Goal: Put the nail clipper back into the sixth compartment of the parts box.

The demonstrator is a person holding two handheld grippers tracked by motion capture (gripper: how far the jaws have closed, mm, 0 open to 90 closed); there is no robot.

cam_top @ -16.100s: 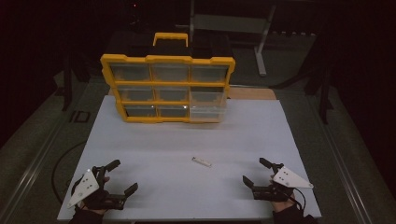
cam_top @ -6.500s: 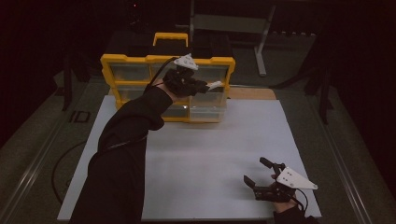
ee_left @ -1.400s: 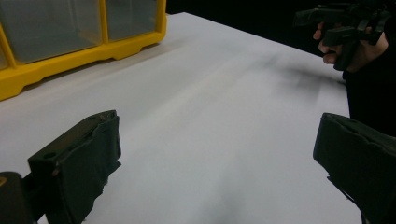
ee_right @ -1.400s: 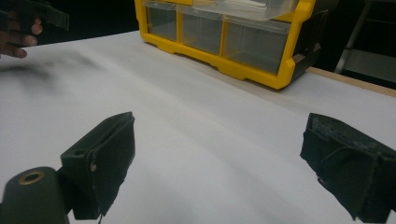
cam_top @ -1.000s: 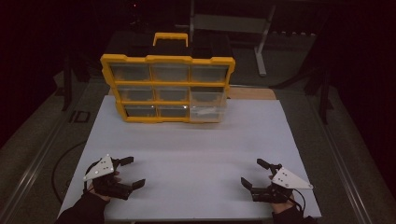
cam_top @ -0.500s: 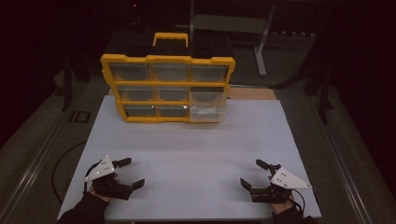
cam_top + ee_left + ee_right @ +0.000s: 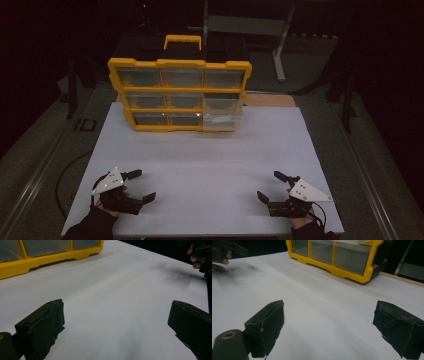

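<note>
Standing upright at 12 o'clock on the white table [image 7: 210, 165], the yellow organizer [image 7: 179, 95] runs left-right, drawers facing the person. Left gripper [image 7: 141, 185] and right gripper [image 7: 270, 187] rest spread apart, empty.

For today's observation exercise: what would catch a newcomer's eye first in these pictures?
The yellow drawer organiser stands at the far edge of the white table, its clear lower-right drawer pulled out. Near the front edge, the left tongs and right tongs rest open, holding nothing.

Dim pics, dark bkgd; white mat [image 7: 210, 160] lit, soft focus.
</note>
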